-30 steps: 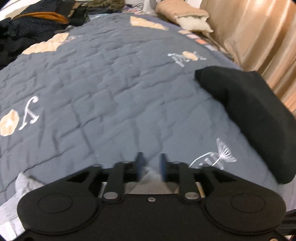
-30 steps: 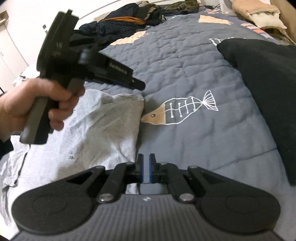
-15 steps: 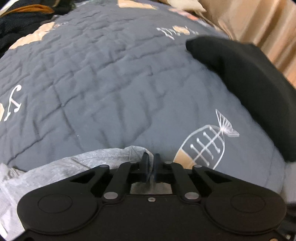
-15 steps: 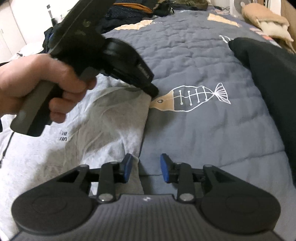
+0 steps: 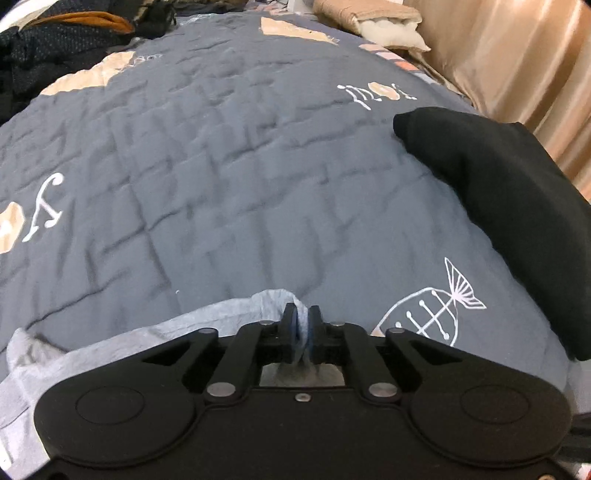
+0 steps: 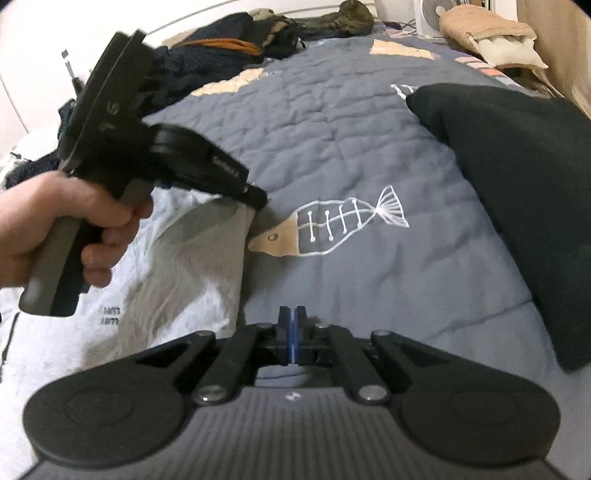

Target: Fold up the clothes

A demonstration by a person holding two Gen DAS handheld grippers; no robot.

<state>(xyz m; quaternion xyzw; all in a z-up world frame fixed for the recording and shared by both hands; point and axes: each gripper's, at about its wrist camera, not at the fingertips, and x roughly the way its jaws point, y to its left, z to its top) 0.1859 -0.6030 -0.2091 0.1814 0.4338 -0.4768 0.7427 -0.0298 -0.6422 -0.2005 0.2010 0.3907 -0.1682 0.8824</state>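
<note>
A light grey garment (image 6: 177, 266) lies on the grey quilted bedspread (image 6: 332, 122), at the left of the right wrist view. My left gripper (image 5: 302, 328) is shut on the garment's far right corner (image 5: 273, 301) and holds it just above the bed. In the right wrist view the left gripper (image 6: 258, 195) shows at that corner, held by a hand. My right gripper (image 6: 291, 325) is shut with nothing visible between its pads, over the bedspread just right of the garment's edge.
A folded black garment (image 5: 517, 206) lies to the right, also in the right wrist view (image 6: 524, 192). A pile of dark clothes (image 6: 221, 51) sits at the far left of the bed. A beige pillow (image 5: 373, 22) and a curtain (image 5: 524, 55) are far right.
My left gripper closed on the grey garment's corner and lifted it slightly. My right gripper opened half a second ago and has shut again, a little right of the garment's edge.
</note>
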